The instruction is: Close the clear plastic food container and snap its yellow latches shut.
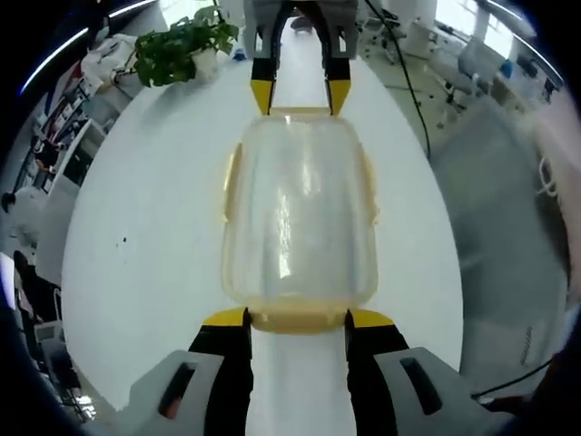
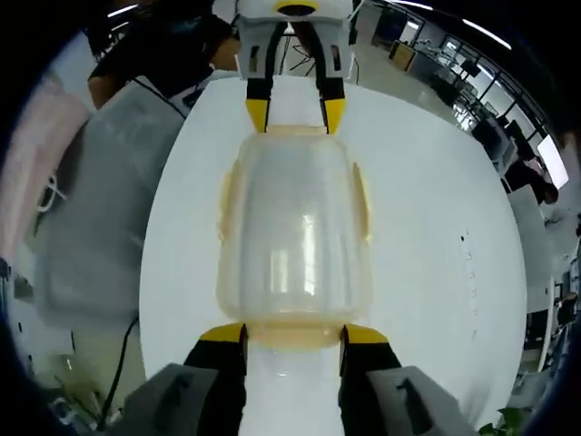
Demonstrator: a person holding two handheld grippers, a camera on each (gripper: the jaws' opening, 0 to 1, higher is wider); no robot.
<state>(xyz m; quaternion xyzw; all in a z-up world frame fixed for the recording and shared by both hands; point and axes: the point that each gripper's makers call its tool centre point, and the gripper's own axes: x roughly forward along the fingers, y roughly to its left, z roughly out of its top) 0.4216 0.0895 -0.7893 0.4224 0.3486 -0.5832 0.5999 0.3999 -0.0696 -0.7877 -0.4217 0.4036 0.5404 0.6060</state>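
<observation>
A: What lies at the centre of both views?

B: A clear plastic food container with rounded corners [image 1: 298, 211] [image 2: 292, 225], resting on a round white table [image 1: 145, 245] [image 2: 436, 227]. Its clear lid sits on top. Pale yellow latches run along its edges: one on each long side [image 1: 231, 183] [image 1: 369, 186] and one at each short end [image 1: 298, 318] [image 2: 292, 334].

A: Where do the grippers stand?

B: They face each other across the container's length. In the left gripper view, the left gripper [image 1: 298, 320], black-jawed with yellow tips, rises from the bottom; its tips stand apart on either side of the near end latch, just at the container's edge. The right gripper [image 1: 300, 95] comes in from the top, its yellow tips against the far end. In the right gripper view the arrangement is mirrored: right gripper [image 2: 292, 334] below, left gripper [image 2: 295, 113] above.

A: Are the jaws clamped?

B: No. Each pair is spread, with the end latch between the tips. Whether the tips touch the plastic cannot be told.

A: And around the table?

B: A green potted plant [image 1: 186, 45] stands at the table's far edge in the left gripper view. A person in a light grey apron [image 2: 109, 200] stands beside the table. Office desks [image 2: 481, 109] fill the background.
</observation>
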